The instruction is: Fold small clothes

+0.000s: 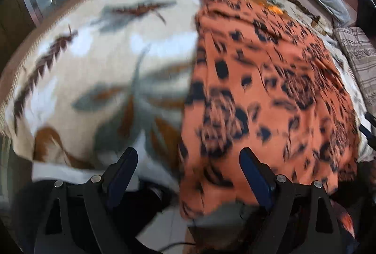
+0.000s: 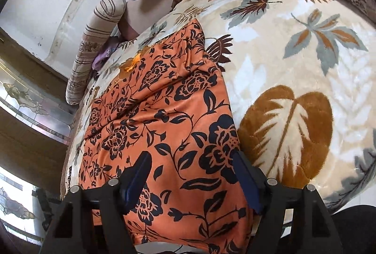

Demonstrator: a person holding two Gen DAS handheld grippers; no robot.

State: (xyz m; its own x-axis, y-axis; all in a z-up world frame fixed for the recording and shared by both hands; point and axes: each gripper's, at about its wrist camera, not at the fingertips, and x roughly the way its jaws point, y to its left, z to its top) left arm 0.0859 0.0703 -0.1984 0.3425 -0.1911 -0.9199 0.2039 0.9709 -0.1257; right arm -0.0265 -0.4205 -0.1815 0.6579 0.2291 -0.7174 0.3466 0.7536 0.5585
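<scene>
On the blanket (image 2: 293,61) the orange cloth (image 2: 159,127) lies flat, its near hem at the bed's edge, and my left gripper (image 1: 188,171) and right gripper (image 2: 191,174) both gape empty, so a shallow pinch could slip off.

A: The left wrist view is smeared. The orange cloth (image 1: 270,89) shows only dark blotches, and the leaf blanket (image 1: 105,61) under it is streaked; I can't make out either pattern there.

B: At six o'clock the cloth's near hem drops behind the left claw (image 1: 188,167); its frame runs off the bottom edge.

A: In the right wrist view the hem also leaves the picture at six o'clock, behind the right claw (image 2: 191,170).

B: At nine o'clock, between the striped bolster (image 2: 94,47) and the blanket, something purple (image 2: 103,56) peeks out. Too little shows to name it.

A: A black shape (image 1: 365,9) at two o'clock in the left view is cut by the rim.
</scene>
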